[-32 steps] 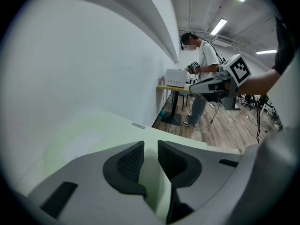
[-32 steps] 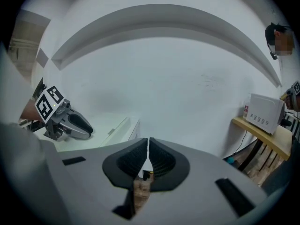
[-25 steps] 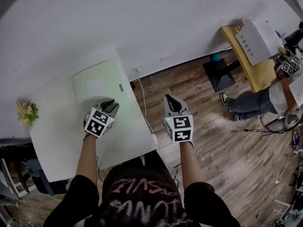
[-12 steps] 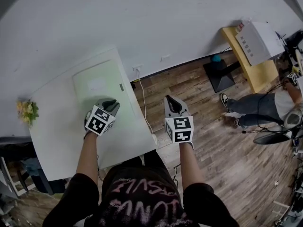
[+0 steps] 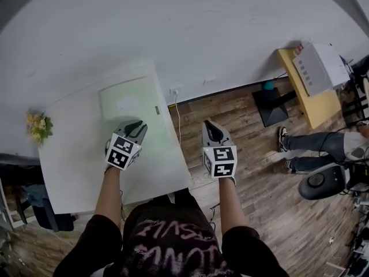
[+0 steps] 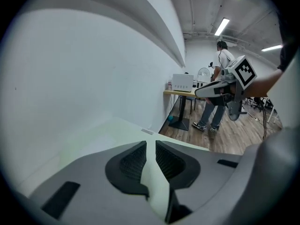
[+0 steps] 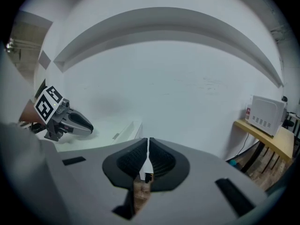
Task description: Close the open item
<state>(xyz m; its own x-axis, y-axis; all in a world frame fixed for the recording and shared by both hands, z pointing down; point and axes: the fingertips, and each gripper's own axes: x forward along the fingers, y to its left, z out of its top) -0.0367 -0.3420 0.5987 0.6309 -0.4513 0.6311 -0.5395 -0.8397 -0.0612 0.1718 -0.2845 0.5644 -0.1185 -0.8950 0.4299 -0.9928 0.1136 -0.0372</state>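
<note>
Two grippers are up in front of the person, one in each hand, and both are clenched on nothing. The left gripper hovers over the white worktop, its jaws drawn close with only a thin slit between them. The right gripper hangs off the worktop's right edge, above the wood floor, with its jaw tips all but touching. One task thing lies on the worktop: a pale green flat case set at the far right corner against the white wall, just ahead of the left gripper's tips and apart from them. One small grey latch sits on the case's right edge. From above the case reads as a single flat slab, and I cannot tell whether its lid is fully down. One bunch of yellow and pink flowers stands at the worktop's far left corner, well apart from the case. One white cable runs down the wall beside the worktop. Across the room, one white microwave rests on one yellow table, and one other person in jeans is near it, at the right border of the head view.
</note>
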